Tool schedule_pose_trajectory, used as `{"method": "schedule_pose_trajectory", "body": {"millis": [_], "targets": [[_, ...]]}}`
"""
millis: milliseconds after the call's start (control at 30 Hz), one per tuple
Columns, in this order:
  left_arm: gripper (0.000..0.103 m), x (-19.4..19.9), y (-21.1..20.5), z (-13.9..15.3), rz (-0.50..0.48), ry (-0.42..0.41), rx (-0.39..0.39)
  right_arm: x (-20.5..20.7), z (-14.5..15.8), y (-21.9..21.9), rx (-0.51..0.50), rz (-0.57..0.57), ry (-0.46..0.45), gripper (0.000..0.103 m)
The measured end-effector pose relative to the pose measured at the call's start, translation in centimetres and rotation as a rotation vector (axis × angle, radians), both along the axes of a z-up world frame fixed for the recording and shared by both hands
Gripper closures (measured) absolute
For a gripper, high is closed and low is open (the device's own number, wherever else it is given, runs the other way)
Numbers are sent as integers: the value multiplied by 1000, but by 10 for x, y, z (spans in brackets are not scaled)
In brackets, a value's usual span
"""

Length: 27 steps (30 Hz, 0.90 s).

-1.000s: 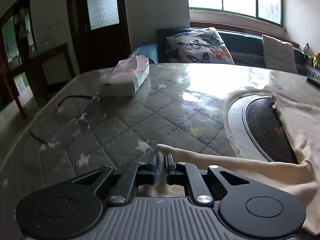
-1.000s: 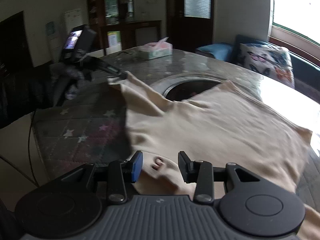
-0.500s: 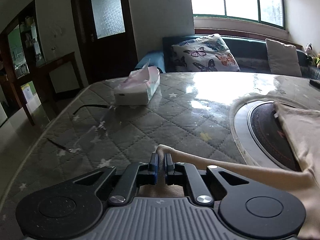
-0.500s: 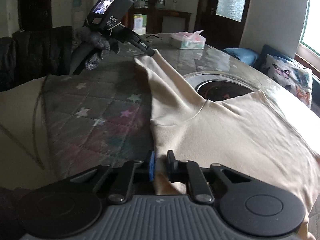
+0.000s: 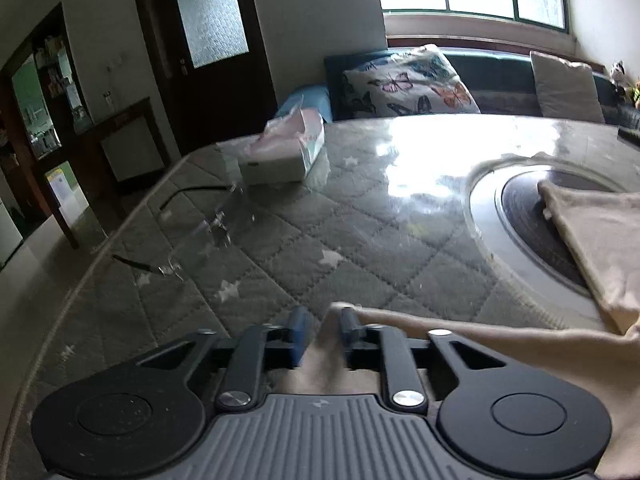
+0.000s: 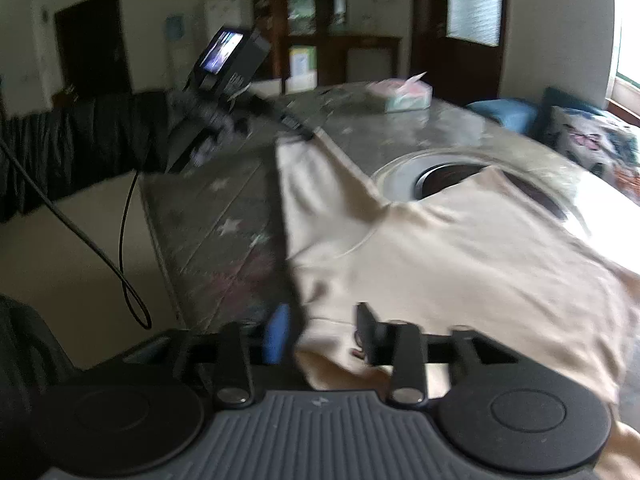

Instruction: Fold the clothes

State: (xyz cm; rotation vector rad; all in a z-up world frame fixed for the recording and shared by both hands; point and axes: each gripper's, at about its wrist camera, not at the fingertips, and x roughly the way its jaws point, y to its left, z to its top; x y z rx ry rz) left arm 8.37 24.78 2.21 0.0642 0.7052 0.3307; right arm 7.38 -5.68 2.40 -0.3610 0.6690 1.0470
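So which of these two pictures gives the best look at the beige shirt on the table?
The right wrist view: most of the beige shirt is spread across the table there, with its collar and one sleeve. The left wrist view shows only that sleeve's end between the fingers of the left gripper and a folded edge at the right.

Both jaws have just been opening: the left hand-held gripper [image 5: 322, 326] angles down with its fingers parted around cloth, and the right hand-held gripper [image 6: 322, 332] tilts down likewise, jaws apart over fabric, a dark-sleeved arm [image 6: 80, 148] extended.
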Motion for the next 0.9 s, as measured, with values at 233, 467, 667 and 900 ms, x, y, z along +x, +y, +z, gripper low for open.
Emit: {"method": "schedule_pose_trajectory", "body": {"millis": [233, 467, 667, 900], "targets": [[53, -12, -29, 20, -55, -65, -3, 22, 1, -66, 12, -305, 7, 56], [51, -13, -85, 31, -203, -95, -43, 46, -23, -135, 7, -594, 47, 57], [48, -14, -144, 30, -364, -89, -77, 45, -38, -166, -17, -705, 38, 58], [48, -13, -213, 16, -561, -53, -131, 41, -39, -211, -22, -849, 8, 58]]}}
